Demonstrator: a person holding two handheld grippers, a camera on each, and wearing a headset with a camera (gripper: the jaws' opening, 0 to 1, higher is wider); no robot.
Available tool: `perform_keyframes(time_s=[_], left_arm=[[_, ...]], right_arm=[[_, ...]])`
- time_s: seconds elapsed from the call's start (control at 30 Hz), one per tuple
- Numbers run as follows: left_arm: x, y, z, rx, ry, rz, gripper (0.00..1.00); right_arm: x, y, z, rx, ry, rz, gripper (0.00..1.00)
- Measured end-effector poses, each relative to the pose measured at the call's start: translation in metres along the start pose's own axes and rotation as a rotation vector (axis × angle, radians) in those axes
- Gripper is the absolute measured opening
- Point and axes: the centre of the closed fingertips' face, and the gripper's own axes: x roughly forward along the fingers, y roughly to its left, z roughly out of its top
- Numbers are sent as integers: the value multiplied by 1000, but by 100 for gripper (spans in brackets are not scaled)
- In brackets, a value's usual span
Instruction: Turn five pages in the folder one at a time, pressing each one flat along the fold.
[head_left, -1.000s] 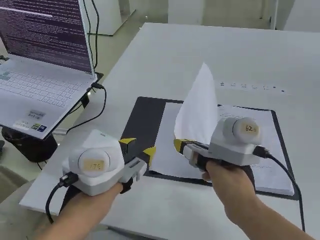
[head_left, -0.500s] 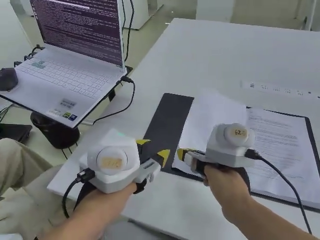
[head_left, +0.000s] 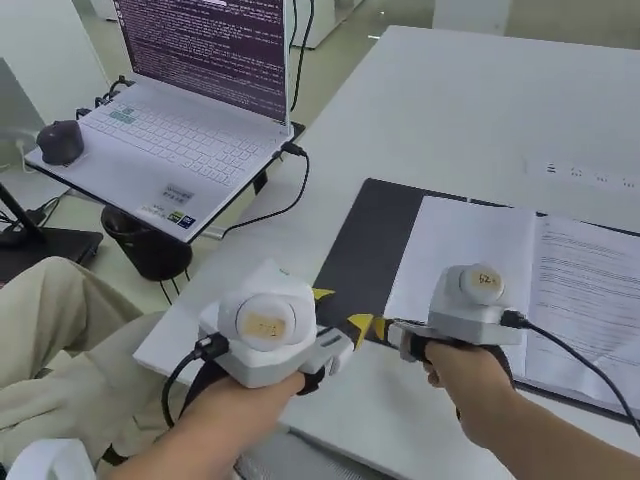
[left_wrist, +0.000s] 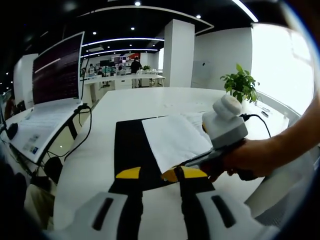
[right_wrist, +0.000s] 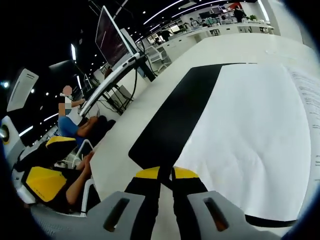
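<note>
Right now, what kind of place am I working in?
Probably an open-plan office: a laptop beside a white table, rows of desks under ceiling lights behind, and a potted plant.

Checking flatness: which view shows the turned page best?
Head view: it looks down on most of the turned page and its fold. Left gripper view: foreshortened, right gripper over one corner. Right gripper view: close, cropped.
</note>
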Motion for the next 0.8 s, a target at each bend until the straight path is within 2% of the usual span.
perform_keyframes(time_s=[0.07, 0.17, 0.2, 0.23, 0.27, 0.33, 0.37, 0.5, 0.53, 0.6, 0.7, 0.77, 0.8], left_arm=[[2, -1, -1, 4, 8, -1, 27], [9, -5, -2, 17, 23, -10, 27], [11, -7, -4, 39, 36, -18, 28], [15, -10, -6, 72, 57, -32, 28], [21, -14, -7, 66, 74, -46, 27], [30, -21, -6, 49, 73, -71, 28], [40, -25, -7, 72, 86, -80, 27], [71, -38, -10, 93, 100, -94, 25], [74, -39, -10, 92, 100, -94, 25], [91, -41, -16, 85, 110, -87, 25], [104, -41, -27, 80, 132, -73, 23], [113, -41, -39, 65, 160, -60, 22], [115, -41, -42, 63, 161, -55, 22]], right_arm=[[-5, 4, 4, 31, -23, 36, 13], [-19, 1, 16, 52, -83, 56, 14], [-24, -2, 20, 65, -104, 59, 14], [-31, -8, 27, 87, -134, 57, 14], [-38, -17, 34, 107, -161, 53, 12], [-47, -30, 40, 139, -178, 36, 10], [-55, -40, 46, 154, -204, 31, 9], [-78, -69, 55, 199, -237, 1, 8], [-79, -72, 56, 203, -237, -1, 8], [-88, -87, 60, 217, -250, -12, 9], [-94, -103, 64, 243, -260, -28, 7], [-98, -115, 68, 260, -268, -34, 5], [-100, -115, 68, 261, -269, -36, 4]])
